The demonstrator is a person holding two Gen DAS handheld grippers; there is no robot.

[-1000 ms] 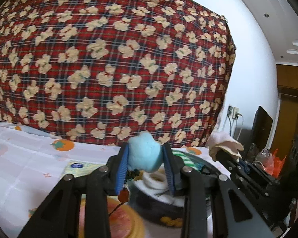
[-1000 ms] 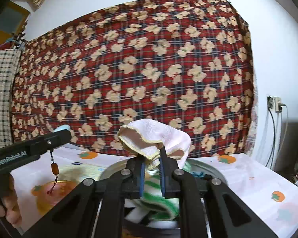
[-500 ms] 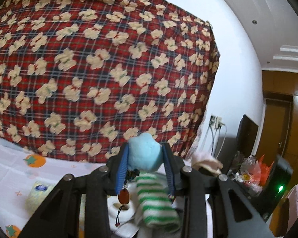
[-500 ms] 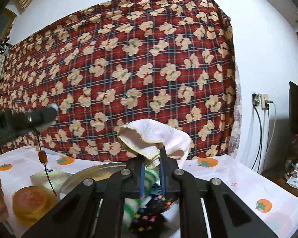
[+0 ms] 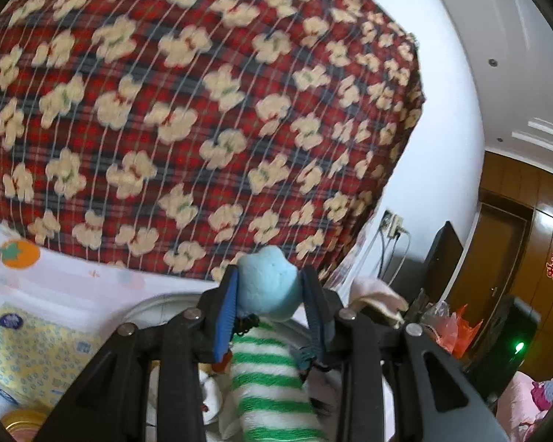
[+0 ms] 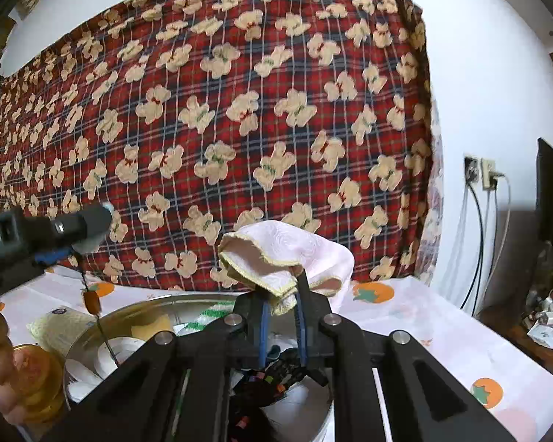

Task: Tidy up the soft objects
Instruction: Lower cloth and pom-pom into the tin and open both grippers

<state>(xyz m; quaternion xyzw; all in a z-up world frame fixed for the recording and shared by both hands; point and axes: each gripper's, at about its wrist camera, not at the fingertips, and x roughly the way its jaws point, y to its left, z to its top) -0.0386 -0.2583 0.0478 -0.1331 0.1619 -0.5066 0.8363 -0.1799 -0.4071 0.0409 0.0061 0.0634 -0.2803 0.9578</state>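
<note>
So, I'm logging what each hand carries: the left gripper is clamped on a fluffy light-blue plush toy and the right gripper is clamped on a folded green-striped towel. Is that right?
Not quite. The left gripper does clamp the fluffy light-blue plush toy, but the right gripper holds a folded pale pink cloth with yellow edging, as the right wrist view shows. The green-and-white striped towel lies in the metal basin below.

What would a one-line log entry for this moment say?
left gripper: shut on blue plush | right gripper: shut on pink cloth | both above metal basin
</note>
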